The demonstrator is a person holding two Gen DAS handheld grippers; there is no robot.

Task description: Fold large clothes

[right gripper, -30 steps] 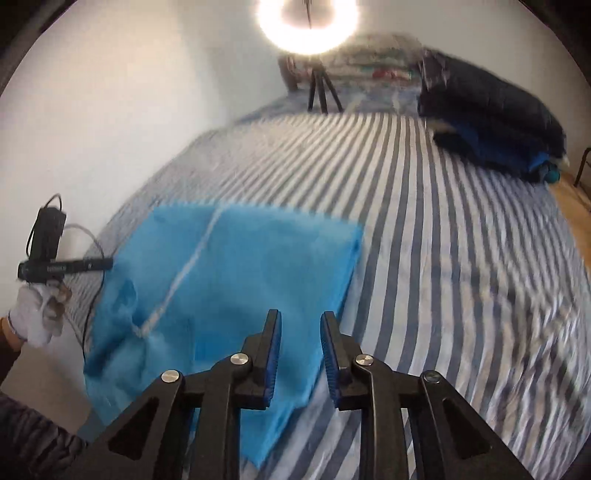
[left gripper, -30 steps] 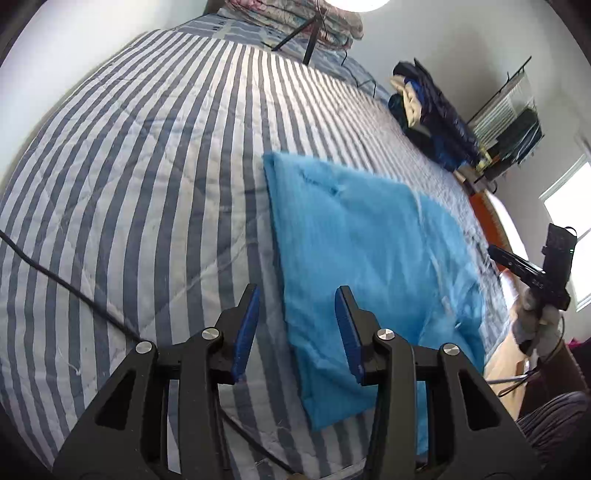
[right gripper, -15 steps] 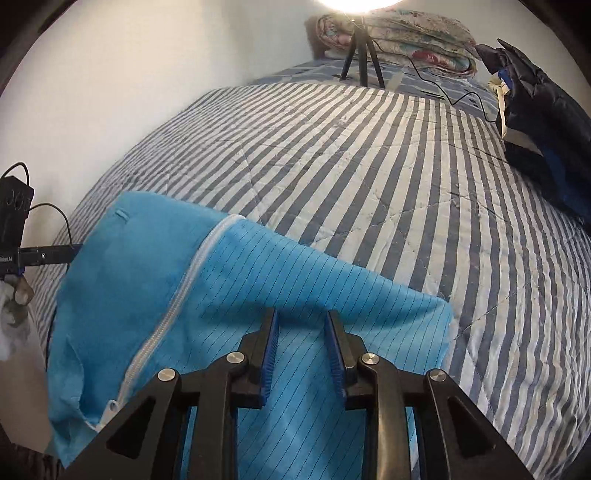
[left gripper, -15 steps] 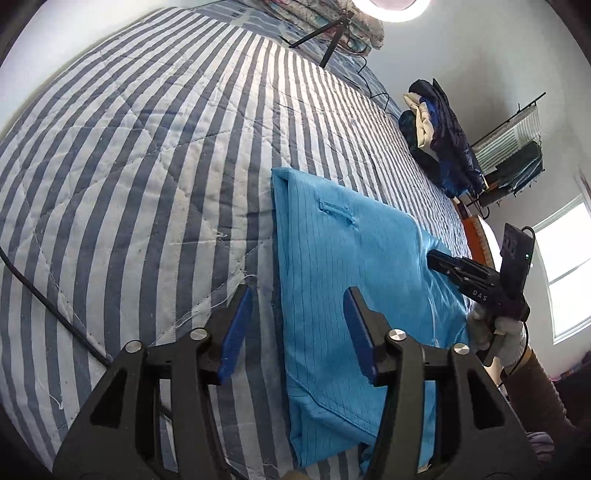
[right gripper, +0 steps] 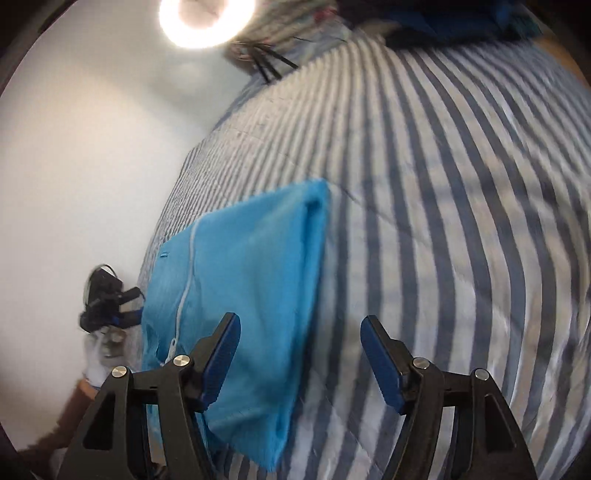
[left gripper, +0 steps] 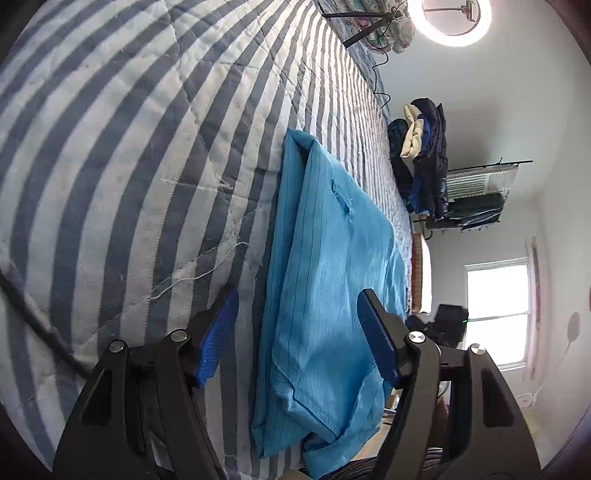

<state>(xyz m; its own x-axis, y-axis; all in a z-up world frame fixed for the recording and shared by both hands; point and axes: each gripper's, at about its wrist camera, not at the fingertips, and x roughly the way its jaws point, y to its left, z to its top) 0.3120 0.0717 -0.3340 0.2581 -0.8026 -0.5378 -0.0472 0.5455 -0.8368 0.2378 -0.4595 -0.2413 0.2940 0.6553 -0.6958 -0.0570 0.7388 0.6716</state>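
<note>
A bright blue garment (left gripper: pixel 332 280) with thin dark lines lies folded in layers on the striped bed, near its front edge; one corner hangs over the edge. In the right wrist view the garment (right gripper: pixel 251 280) shows a white zipper line. My left gripper (left gripper: pixel 299 332) is open, low over the garment's left fold edge, with the cloth between and below its blue pads. My right gripper (right gripper: pixel 301 354) is open and empty above the garment's right edge. The left gripper also shows in the right wrist view (right gripper: pixel 110 306), at the garment's far side.
The bed (left gripper: pixel 147 147) has a grey and white striped quilt. A black cable (left gripper: pixel 37 317) crosses it at the left. A ring light on a tripod (left gripper: pixel 448 18) and folded bedding stand at the far end. A pile of dark clothes (left gripper: pixel 421 162) lies at the far right.
Both grippers opened wider. The left gripper dropped lower and closer to the garment's left edge. The right gripper let go of the cloth and swung right, so the garment now lies folded narrower.
</note>
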